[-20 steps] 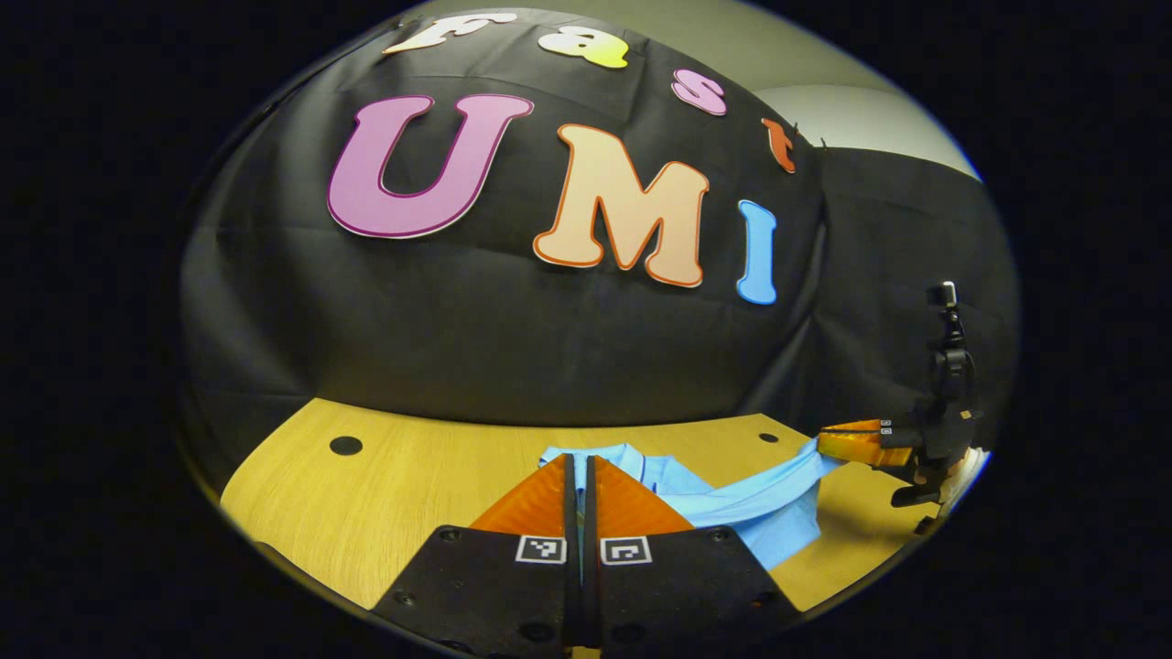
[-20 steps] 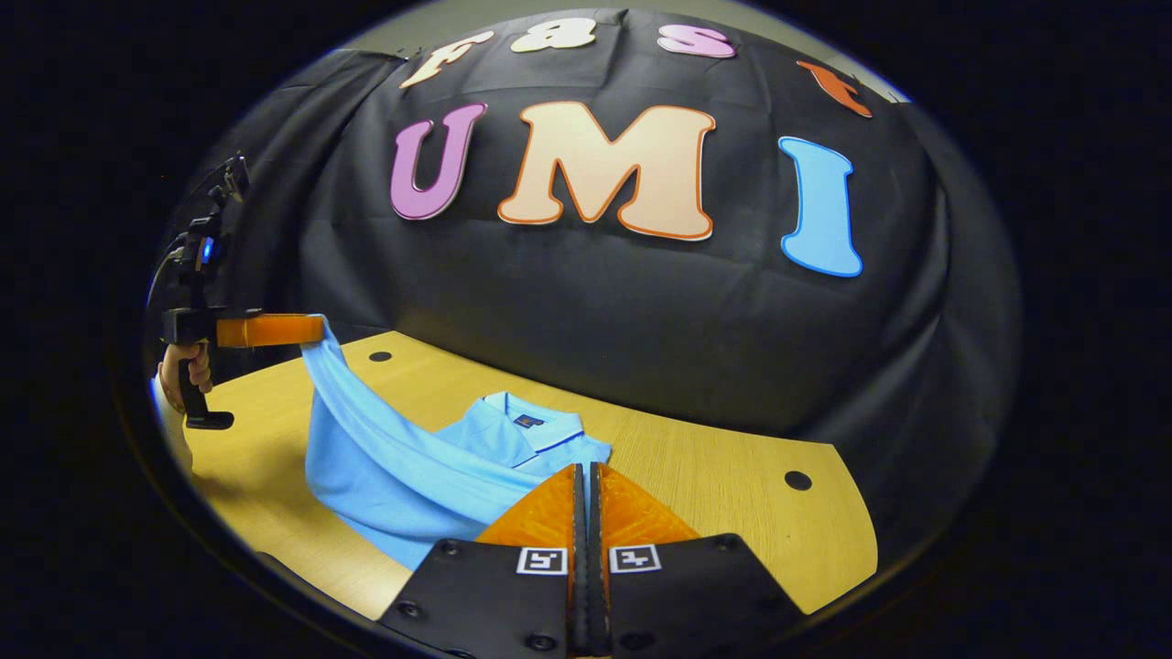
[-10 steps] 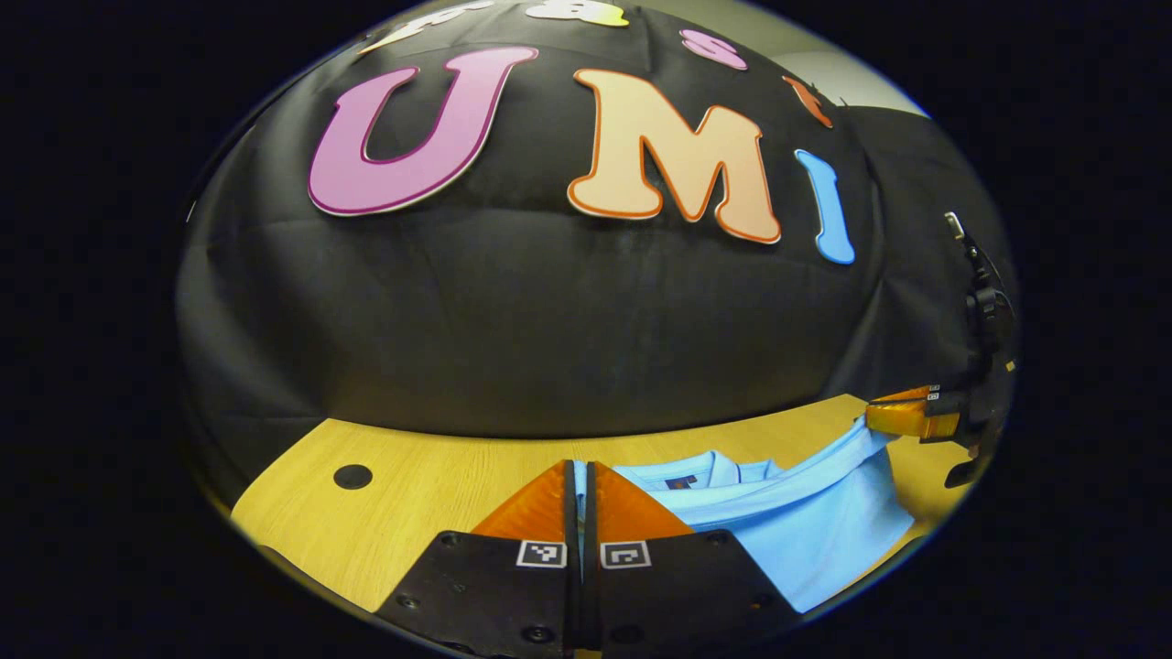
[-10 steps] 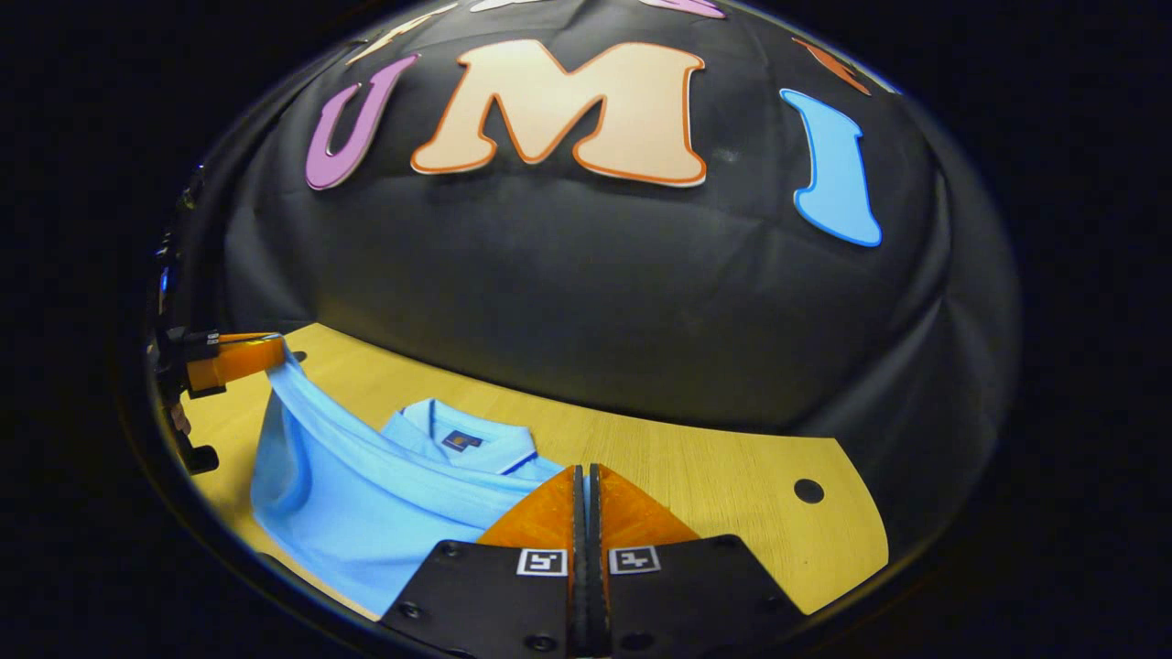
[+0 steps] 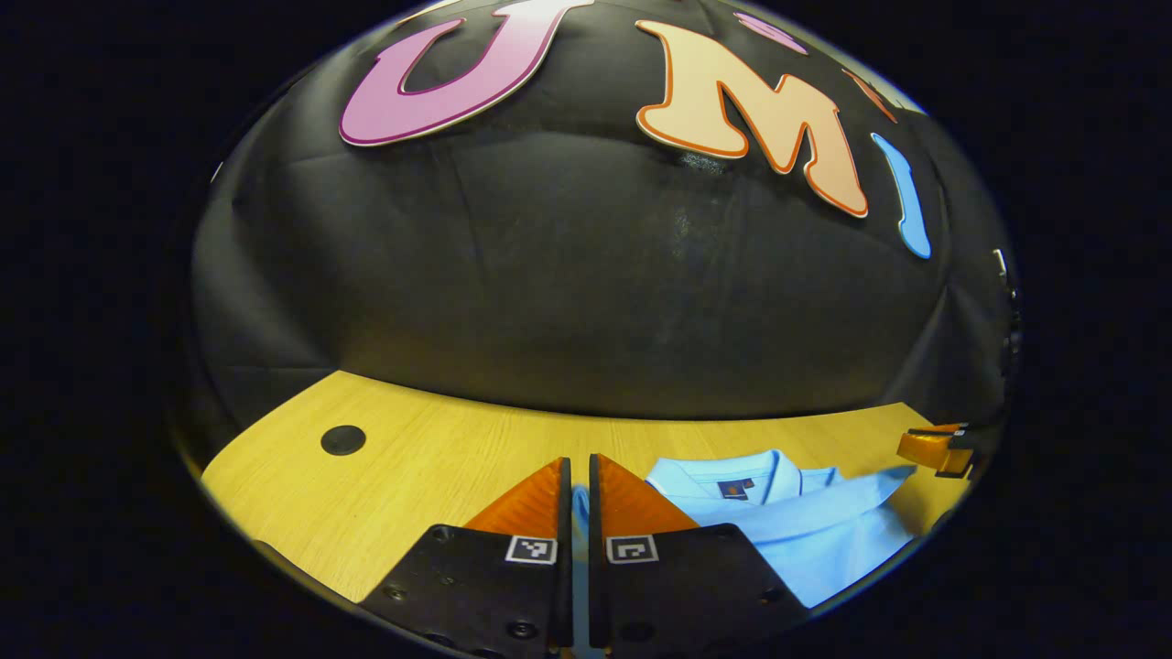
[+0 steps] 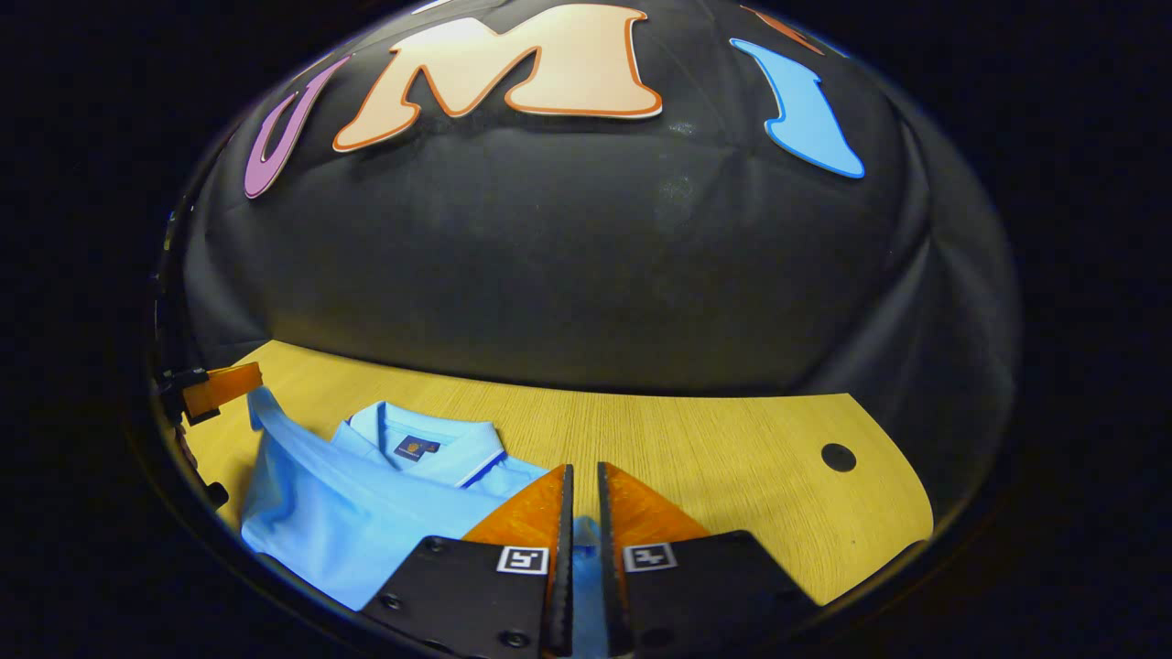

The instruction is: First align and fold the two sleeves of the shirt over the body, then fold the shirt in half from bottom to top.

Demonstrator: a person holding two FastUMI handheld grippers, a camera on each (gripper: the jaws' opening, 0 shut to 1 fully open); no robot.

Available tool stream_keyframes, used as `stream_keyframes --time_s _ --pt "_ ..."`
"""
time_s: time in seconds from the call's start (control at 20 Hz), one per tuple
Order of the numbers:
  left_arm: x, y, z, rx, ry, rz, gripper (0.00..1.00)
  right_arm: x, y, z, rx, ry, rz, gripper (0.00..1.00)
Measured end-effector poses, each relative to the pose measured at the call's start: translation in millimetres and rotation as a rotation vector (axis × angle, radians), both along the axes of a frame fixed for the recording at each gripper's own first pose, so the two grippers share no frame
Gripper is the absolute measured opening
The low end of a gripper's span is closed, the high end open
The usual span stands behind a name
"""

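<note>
Shirt: the light blue shirt lies on the table, collar towards the black cloth wall, its lower part doubled up over the body so the hem edge runs across just below the collar.

Collar: a small dark label sits inside the neck, in plain sight above the folded edge; in the left gripper view the same label shows.

Left hand-held gripper: the left hand-held gripper has its fingers parted by a narrow slit, with blue fabric showing in the slit; I cannot tell whether both fingers press on it. From the right gripper view it sits at the far left, just at the corner of the folded hem.

Right hand-held gripper: the right hand-held gripper stands a little apart too, a strip of blue cloth between the fingers low down; grip not clear. In the left gripper view it is at the far right, its tip just beside the other hem corner.

Table: the wooden table is light wood, with a round dark hole near its right end and another hole near its left end.
</note>
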State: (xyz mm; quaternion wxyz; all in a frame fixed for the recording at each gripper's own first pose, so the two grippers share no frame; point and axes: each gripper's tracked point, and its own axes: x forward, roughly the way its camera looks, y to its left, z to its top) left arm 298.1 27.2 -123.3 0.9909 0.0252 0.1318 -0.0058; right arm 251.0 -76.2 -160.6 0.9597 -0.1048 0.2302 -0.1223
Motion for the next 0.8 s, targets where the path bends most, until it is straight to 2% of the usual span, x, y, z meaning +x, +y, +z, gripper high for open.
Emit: stream_keyframes --time_s 0.05,0.2,0.25,0.3,0.4,0.8 --pt "-6.5 1.2 3.0 -0.003 0.001 0.002 0.07 -2.8 1.6 1.3 0.018 0.003 0.0 0.23" --pt "-23.2 13.3 11.0 0.031 0.011 0.035 0.7 -10.4 4.2 10.8 0.036 -0.015 0.008 1.0" --pt "-26.6 13.5 14.9 0.041 -0.001 0.03 0.91 -15.9 7.4 14.0 0.042 -0.018 0.016 1.0" --pt "-33.8 12.7 20.8 0.045 -0.007 0.026 1.0 -21.6 9.9 17.1 0.043 -0.023 0.026 1.0" --pt "-49.1 13.3 28.1 0.05 -0.015 0.02 0.96 -32.6 10.8 23.0 0.026 -0.038 0.039 1.0" --pt "-102.9 7.7 37.2 0.029 0.003 0.014 0.96 -90.5 19.7 52.2 0.037 -0.092 0.053 1.0"
